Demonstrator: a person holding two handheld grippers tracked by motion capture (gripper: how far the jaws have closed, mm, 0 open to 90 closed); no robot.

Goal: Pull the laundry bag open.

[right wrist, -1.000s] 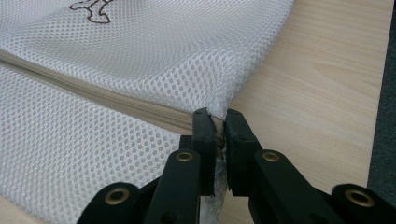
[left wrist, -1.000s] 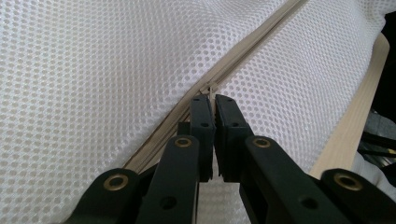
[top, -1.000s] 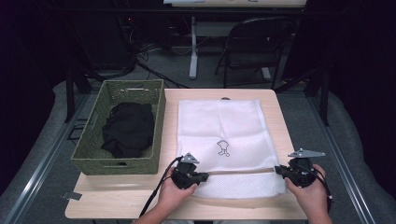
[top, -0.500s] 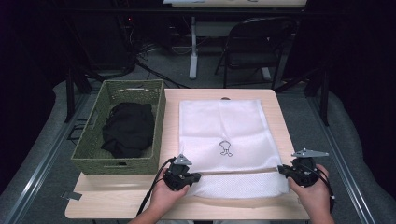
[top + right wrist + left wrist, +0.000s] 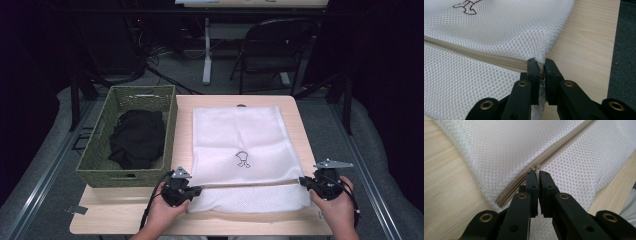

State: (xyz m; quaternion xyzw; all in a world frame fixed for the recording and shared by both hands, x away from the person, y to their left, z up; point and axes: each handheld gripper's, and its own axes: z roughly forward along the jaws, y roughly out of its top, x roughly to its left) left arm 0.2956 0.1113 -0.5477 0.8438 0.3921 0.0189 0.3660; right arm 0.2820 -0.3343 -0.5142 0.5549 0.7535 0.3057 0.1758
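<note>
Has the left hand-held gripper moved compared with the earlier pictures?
Yes. The left hand-held gripper has slid to the left along the zipper, and it is now closer to the green basket than before.

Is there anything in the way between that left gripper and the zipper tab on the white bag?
Nothing visible: the left gripper is already shut on the zipper pull of the mesh bag.

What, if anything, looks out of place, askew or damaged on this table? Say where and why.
Nothing stands out. The white mesh laundry bag lies flat and square on the table, its zipper running straight between the left gripper and the right gripper. The black garment sits inside the green basket.
</note>
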